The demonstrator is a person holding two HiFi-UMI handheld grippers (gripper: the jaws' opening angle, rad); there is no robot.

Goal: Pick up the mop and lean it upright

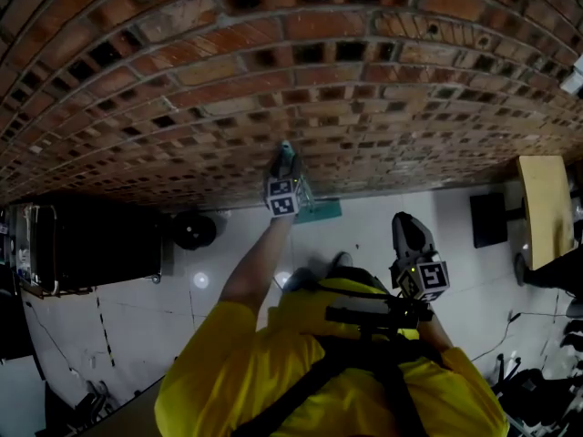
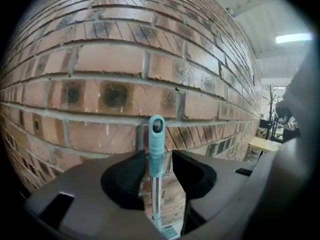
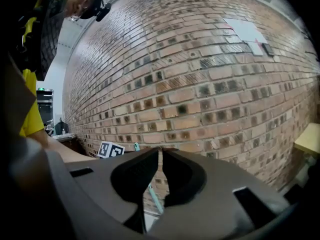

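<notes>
The mop stands upright against the brick wall (image 1: 301,71). Its teal head (image 1: 321,211) rests on the white floor, and its teal handle grip (image 2: 156,144) tops a metal shaft. My left gripper (image 1: 286,167) is up at the handle's top. In the left gripper view its jaws (image 2: 159,155) stand open around the grip, with a thin gap on each side. My right gripper (image 1: 406,220) hangs lower and to the right, away from the mop. Its jaws (image 3: 161,151) are shut on nothing. Beyond them the mop shaft (image 3: 155,199) shows.
A dark cabinet (image 1: 91,244) stands against the wall at the left, with a round black object (image 1: 194,230) beside it. A yellow-topped table (image 1: 547,209) and a black box (image 1: 489,218) are at the right. The person's yellow shirt (image 1: 237,371) fills the lower head view.
</notes>
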